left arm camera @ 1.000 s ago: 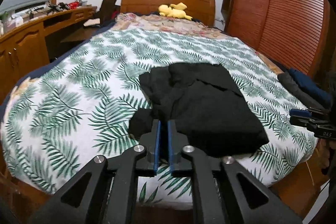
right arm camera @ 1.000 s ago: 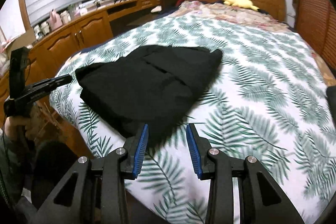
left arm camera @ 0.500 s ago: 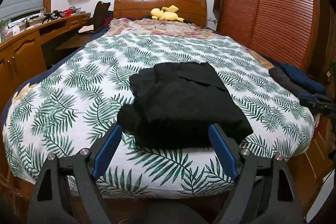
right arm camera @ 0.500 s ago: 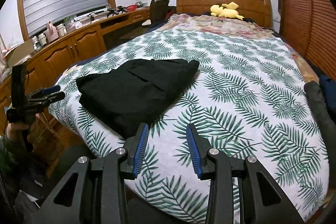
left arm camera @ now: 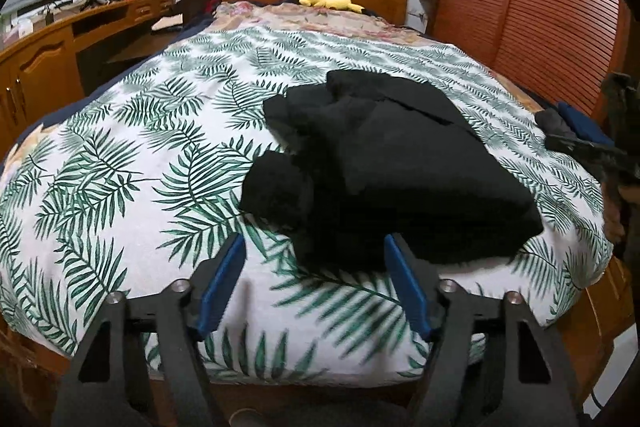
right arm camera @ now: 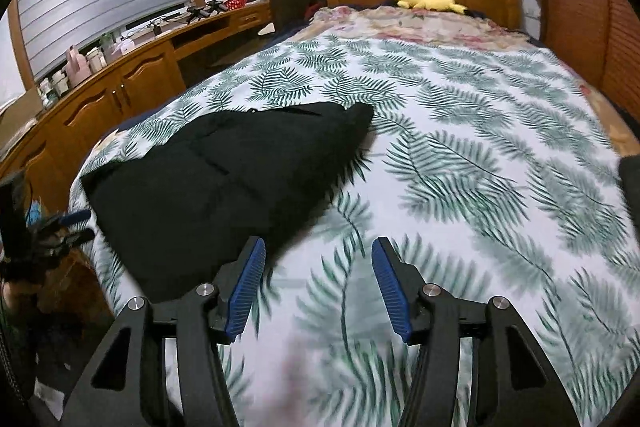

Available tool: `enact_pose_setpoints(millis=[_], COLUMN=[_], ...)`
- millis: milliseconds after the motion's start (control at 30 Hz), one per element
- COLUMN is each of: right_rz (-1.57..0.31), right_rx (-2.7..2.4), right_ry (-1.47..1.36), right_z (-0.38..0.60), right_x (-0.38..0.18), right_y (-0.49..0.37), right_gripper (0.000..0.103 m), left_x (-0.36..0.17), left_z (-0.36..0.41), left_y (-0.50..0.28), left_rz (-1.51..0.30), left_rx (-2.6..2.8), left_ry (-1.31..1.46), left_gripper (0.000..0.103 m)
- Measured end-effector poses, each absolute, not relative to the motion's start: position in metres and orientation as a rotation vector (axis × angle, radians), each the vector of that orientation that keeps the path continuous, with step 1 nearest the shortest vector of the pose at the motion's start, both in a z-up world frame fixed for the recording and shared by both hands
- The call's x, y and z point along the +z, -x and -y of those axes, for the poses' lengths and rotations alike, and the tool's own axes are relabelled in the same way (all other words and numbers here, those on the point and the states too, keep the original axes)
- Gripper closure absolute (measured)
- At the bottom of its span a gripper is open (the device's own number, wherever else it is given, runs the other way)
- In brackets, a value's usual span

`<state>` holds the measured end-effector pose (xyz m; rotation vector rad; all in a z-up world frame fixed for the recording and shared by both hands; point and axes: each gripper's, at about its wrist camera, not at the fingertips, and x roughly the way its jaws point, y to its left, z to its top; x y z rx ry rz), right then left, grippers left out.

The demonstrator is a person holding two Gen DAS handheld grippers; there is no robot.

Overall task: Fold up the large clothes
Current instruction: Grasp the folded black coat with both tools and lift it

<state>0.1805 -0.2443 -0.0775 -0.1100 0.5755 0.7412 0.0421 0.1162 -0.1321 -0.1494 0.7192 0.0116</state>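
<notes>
**Bedroom fold – both tongs off the cloth**

Leaf-print white bedspread [left arm camera: 120, 187] holds the folded black garment [left arm camera: 400, 179] near its foot edge, lumpy, layers stacked. Left gripper [left arm camera: 314, 283] – jaws just narrowing, gaping, nothing between – sits just before it. Right gripper [right arm camera: 318, 287], just widening, empty, beside its corner.

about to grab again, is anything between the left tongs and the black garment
Nothing visible: only bare leaf-print bedspread lies between the open left tongs and the near edge of the folded black garment.
</notes>
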Motion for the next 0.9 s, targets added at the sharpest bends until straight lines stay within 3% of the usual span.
enact_pose_setpoints(millis=[300, 433, 567, 733, 900], right_rz=[-0.671, -0.724, -0.78, -0.834, -0.875], right_rx=[0.756, 0.767, 0.801, 0.84, 0.874], right_ry=[0.076, -0.003, -0.056, -0.041, -0.062], right_z=[0.174, 0.161, 0.148, 0.126, 0.123], right_x=[-0.09, -0.099, -0.108, -0.113, -0.122], right_y=[-0.286, -0.324, -0.35, -0.377, -0.392], right_gripper=[0.044, 0.033, 0.028, 0.02, 0.019], left_x=[-0.142, -0.148, -0.15, -0.148, -0.146], left_z=[-0.127, -0.131, -0.132, -0.125, -0.115], left_y=[-0.062, -0.065, -0.063, -0.061, -0.059], left_rz=[-0.74, -0.751, -0.755, -0.762, -0.776], left_rx=[-0.036, -0.069, -0.08, -0.09, -0.089], left_ry=[0.167, 0.224, 0.246, 0.236, 0.217], left_gripper=[0.037, 0.037, 0.037, 0.05, 0.053])
